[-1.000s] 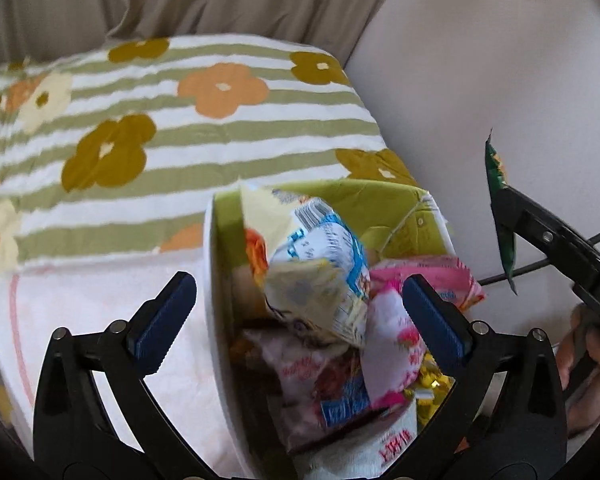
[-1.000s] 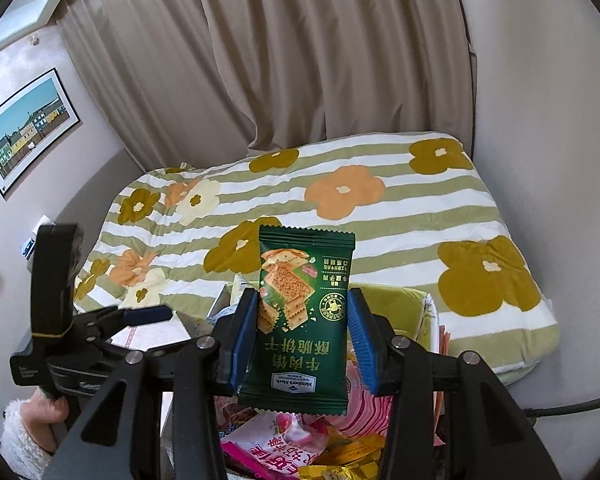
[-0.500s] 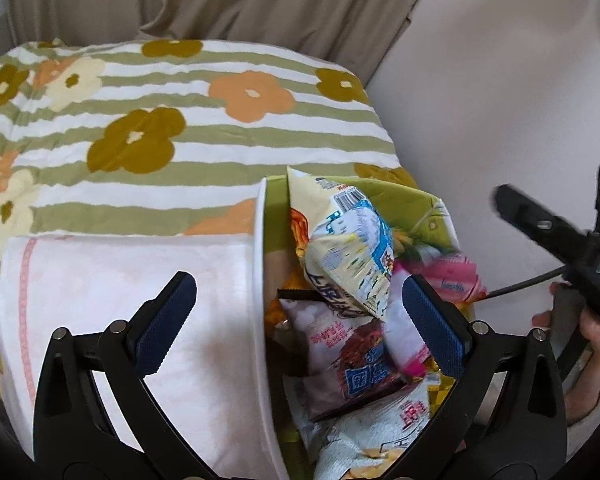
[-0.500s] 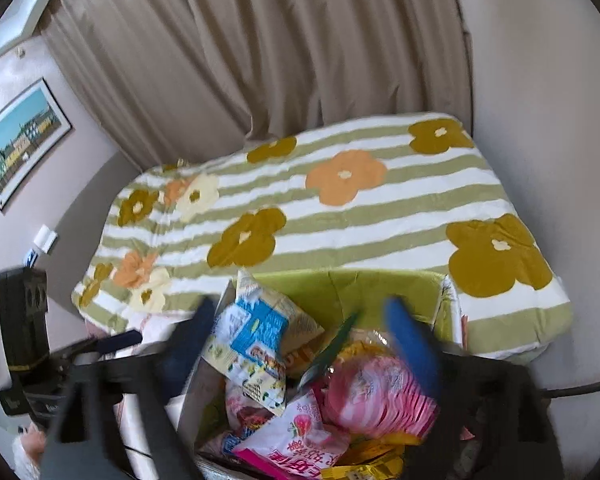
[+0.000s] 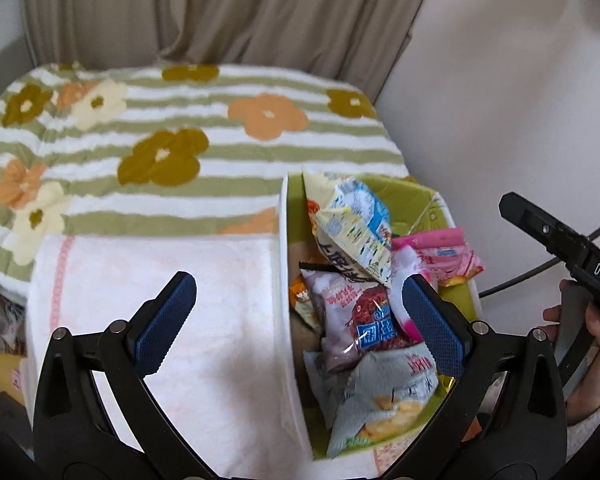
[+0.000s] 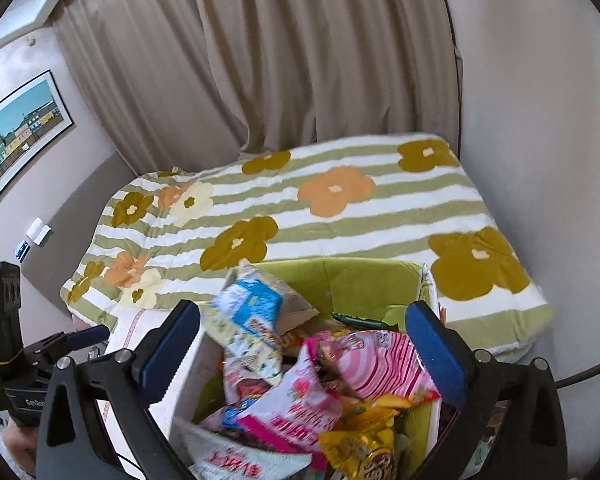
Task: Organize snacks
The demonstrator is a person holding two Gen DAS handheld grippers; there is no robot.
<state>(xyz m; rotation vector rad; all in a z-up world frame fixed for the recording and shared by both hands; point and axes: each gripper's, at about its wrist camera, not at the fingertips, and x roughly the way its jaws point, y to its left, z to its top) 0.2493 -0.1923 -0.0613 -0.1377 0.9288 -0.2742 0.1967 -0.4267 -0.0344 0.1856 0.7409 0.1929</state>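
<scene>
Beige curtains (image 6: pixel 260 60) hang behind a bed spread with a green-striped flowered blanket (image 6: pixel 340 216), and against its near edge sits the snack box (image 5: pixel 285 320) with its lime-green lining, heaped with packets. My right gripper (image 6: pixel 304 340) hovers over the box with its jaws spread wide and nothing between them; the dark green cracker packet (image 6: pixel 358 321) lies wedged on edge toward the box's far wall, behind the pink striped packet (image 6: pixel 380 364). My left gripper (image 5: pixel 296 320) is just as wide open and empty, straddling the box's white left wall, one pad over the pale towel (image 5: pixel 180 300) beside it.

I judge the drop done and the next pick pending. To do it well, I'd choose a packet lying loose on top, such as the yellow-and-blue one (image 5: pixel 352 224), close on its sealed edge rather than its puffed middle, and lift straight up so the neighbours don't spill over the rim.
</scene>
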